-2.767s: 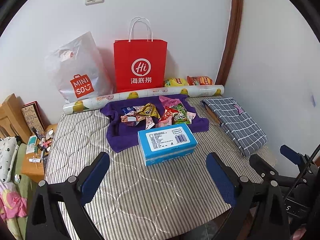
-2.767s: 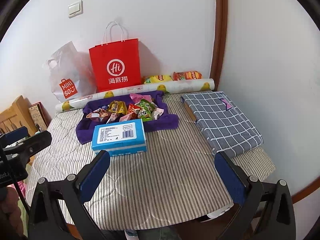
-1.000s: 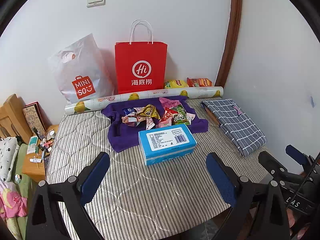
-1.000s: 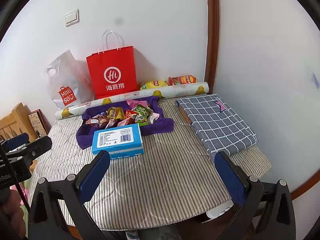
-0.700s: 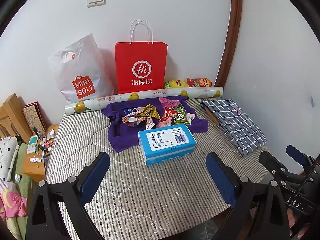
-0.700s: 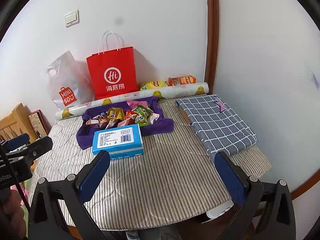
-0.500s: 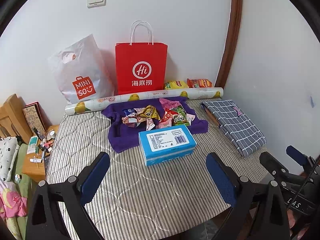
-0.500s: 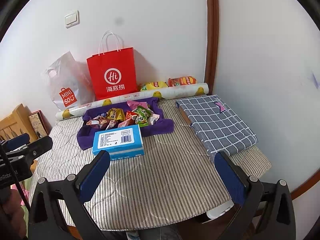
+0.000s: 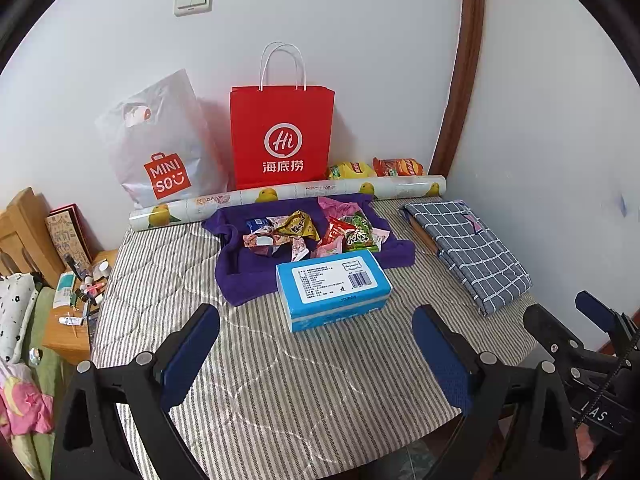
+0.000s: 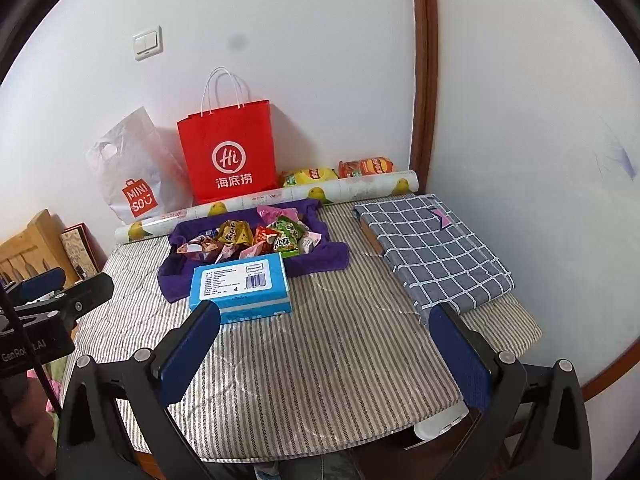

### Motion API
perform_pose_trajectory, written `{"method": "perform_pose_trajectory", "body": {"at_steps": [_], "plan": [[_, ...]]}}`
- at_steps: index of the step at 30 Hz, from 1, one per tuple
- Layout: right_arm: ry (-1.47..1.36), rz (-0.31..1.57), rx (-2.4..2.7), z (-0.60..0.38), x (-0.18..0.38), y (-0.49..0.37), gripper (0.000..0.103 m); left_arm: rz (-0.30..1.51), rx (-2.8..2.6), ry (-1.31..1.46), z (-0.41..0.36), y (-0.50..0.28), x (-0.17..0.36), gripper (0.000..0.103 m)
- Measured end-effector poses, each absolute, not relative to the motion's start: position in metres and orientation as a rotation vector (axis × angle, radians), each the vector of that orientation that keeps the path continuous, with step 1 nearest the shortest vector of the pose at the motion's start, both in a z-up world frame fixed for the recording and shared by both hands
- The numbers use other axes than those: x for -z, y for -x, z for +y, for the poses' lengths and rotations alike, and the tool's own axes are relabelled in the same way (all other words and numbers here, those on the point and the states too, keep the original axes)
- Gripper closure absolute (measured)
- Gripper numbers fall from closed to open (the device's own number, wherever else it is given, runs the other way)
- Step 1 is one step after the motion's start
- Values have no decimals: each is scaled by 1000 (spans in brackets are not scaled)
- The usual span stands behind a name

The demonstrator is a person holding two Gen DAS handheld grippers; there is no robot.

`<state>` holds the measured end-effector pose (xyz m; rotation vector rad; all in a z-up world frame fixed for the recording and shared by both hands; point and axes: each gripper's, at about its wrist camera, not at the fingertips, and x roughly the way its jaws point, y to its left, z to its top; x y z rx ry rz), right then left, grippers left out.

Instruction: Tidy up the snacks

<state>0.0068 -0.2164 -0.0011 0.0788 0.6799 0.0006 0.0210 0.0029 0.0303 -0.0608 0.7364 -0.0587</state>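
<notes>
- The left hand-held gripper point(image 9: 316, 344) hangs over the near edge of the table point(image 9: 280, 392), its blue pads spread wide with nothing between them.
- The right hand-held gripper point(image 10: 324, 344) is likewise spread and empty, level with its twin and aimed at the same spot.
- Over the last few seconds both views have drawn back and risen a little: the things on the table sit slightly smaller and lower in frame, and nothing on it has shifted. My reading is that this is a hover, not a reach, so it tells little about how far the sorting has got.
- Just past the pads lies a blue box point(image 9: 334, 288), flat, label and barcode up, its far edge on the purple cloth point(image 9: 240, 276).
- The snacks point(image 9: 316, 232) lie on that cloth in a loose heap: small crinkly wrappers in pink, red, green and gold, overlapping, none lined up.
- Two larger packets, one yellow point(image 9: 348, 169) and one orange point(image 9: 398, 167), lie apart from the heap, against the wall behind a patterned roll point(image 9: 288, 196).
- A red paper bag point(image 9: 282, 136) and a white shopping bag point(image 9: 160, 148) stand behind the roll; a folded checked cloth point(image 9: 468, 248) lies to the right.
</notes>
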Motion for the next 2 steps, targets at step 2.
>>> {"method": "perform_pose_trajectory", "body": {"at_steps": [2], "plan": [[-78,680,-5,-216,2,-8,0,737,62,68,2,-23,-30,5]]}}
